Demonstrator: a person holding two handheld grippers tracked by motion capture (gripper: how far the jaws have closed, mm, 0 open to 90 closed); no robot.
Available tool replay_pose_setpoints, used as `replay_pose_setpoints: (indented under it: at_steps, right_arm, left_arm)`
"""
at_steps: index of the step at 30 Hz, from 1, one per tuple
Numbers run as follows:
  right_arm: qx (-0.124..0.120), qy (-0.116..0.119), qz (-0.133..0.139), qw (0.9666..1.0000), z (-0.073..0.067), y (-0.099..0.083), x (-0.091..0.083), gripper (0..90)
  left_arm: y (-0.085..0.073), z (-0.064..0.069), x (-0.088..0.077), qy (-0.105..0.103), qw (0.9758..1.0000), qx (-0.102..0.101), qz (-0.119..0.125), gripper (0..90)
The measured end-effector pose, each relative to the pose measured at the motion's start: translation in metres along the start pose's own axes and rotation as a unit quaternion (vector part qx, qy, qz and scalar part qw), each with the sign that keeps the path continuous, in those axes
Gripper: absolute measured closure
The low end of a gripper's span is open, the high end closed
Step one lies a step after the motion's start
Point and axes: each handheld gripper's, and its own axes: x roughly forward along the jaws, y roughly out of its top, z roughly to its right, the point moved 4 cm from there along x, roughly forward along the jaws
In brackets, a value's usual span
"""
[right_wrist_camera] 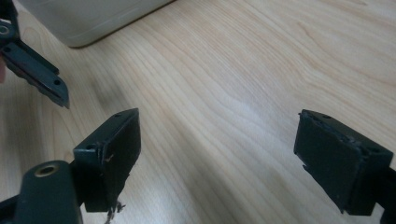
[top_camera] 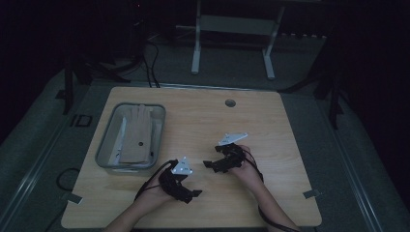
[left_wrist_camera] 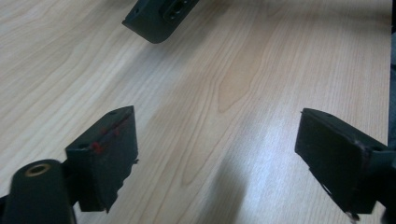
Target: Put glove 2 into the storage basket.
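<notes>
Spanning pale wood, table (top_camera: 270, 116) dim-lit.

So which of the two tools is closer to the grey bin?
The left tool, low on the table just off the grey bin's near right corner; the right tool sits farther right, toward the middle.

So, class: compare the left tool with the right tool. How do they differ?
The left tool sits nearer the table's front edge; the right tool is farther in. The left tool points right, the right tool points left toward the grey bin. Both are open, with only bare wood between their jaws.
</notes>
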Motion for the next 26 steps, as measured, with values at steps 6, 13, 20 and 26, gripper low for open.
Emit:
replay_pose_setpoints:
  at_steps: [6, 13, 20, 26]
  right_arm:
    - [0.008, -0.021, 0.024, 0.9995, 0.005, -0.012, -0.005, 14.7]
    - [0.020, -0.016, 0.019, 0.9995, 0.005, -0.027, -0.002, 14.7]
    - [0.021, -0.023, 0.032, 0.9990, 0.007, -0.030, -0.004, 14.6]
    - [0.018, -0.030, 0.028, 0.9990, 0.007, -0.032, -0.002, 14.6]
  left_arm:
    - [-0.004, 0.004, 0.012, -0.013, 0.9999, -0.001, 0.007, 12.3]
    - [-0.004, 0.008, 0.022, -0.022, 0.9996, 0.005, 0.016, 12.3]
    - [-0.006, 0.008, 0.024, -0.032, 0.9991, -0.001, 0.028, 12.3]
    - [-0.008, 0.010, 0.024, -0.034, 0.9990, 0.005, 0.029, 12.3]
